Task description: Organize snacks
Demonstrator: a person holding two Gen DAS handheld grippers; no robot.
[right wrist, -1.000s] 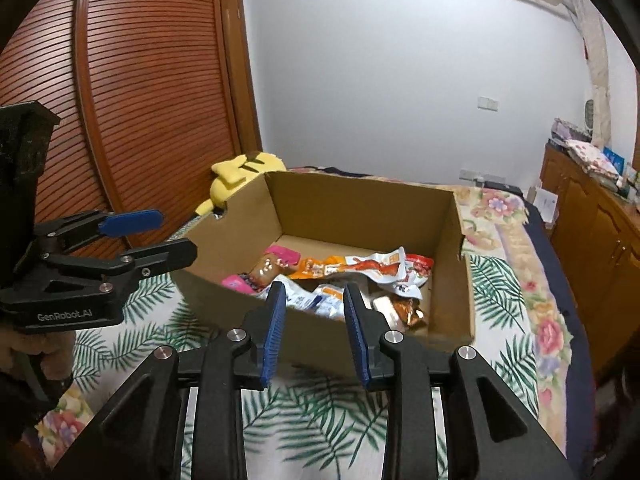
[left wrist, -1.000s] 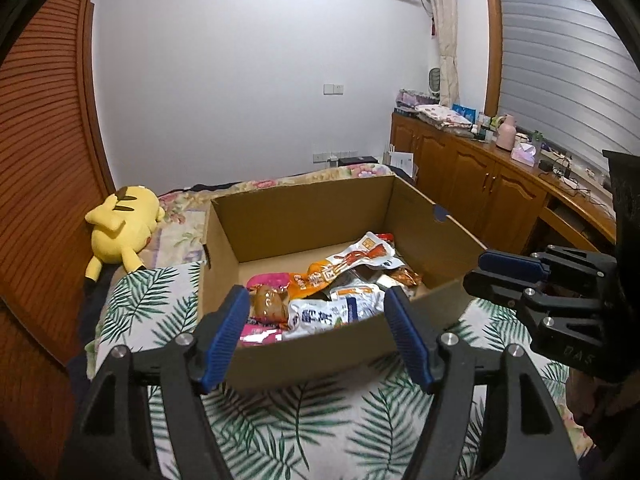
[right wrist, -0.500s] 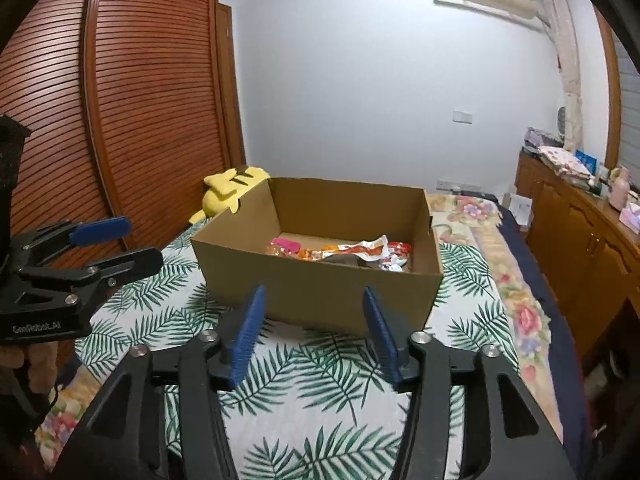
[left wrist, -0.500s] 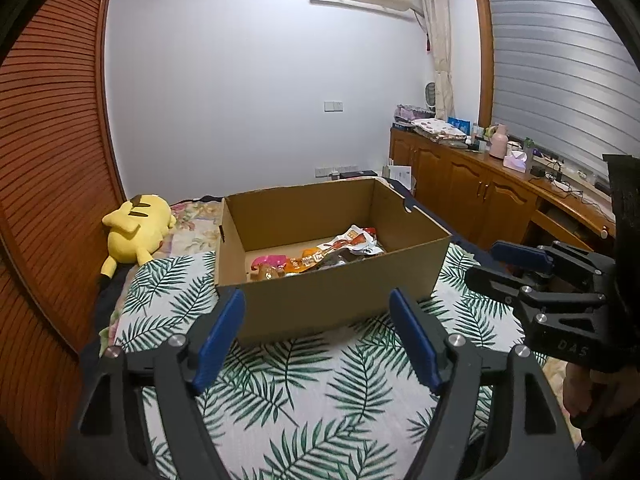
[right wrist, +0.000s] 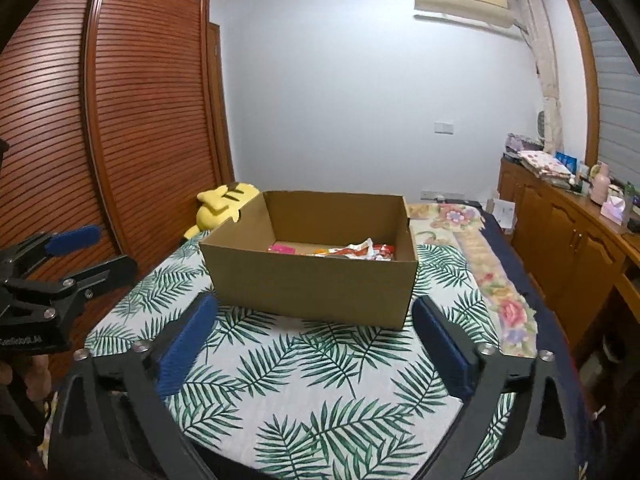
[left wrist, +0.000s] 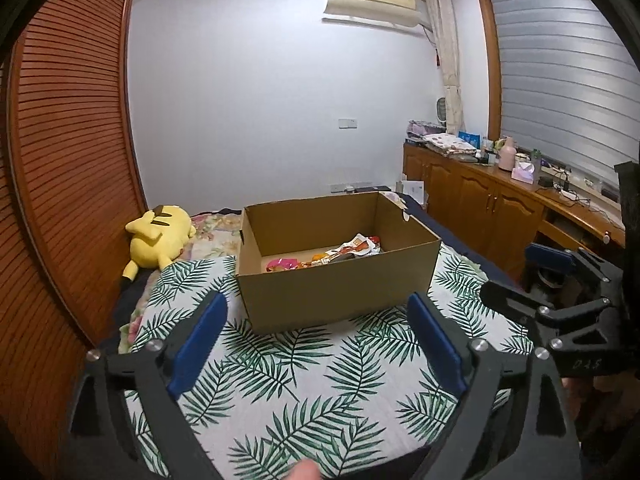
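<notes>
Leaf-print bedspread bears a cardboard box half-hiding snacks; both tools spread, empty.

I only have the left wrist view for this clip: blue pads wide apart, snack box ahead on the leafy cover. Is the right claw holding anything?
Observer: No. In the right wrist view the right claw is open, with only the palm-leaf cover showing between its pads, short of the cardboard box.
Reviewer: Anything loose outside the box on that side?
Observer: Nothing visible. A floral strip of bedding runs along the box's right side with no packet on it.
Reviewer: Where does the left claw sit from there?
Observer: The left claw shows side-on at the left edge, open and empty, in front of the slatted wardrobe.
</notes>
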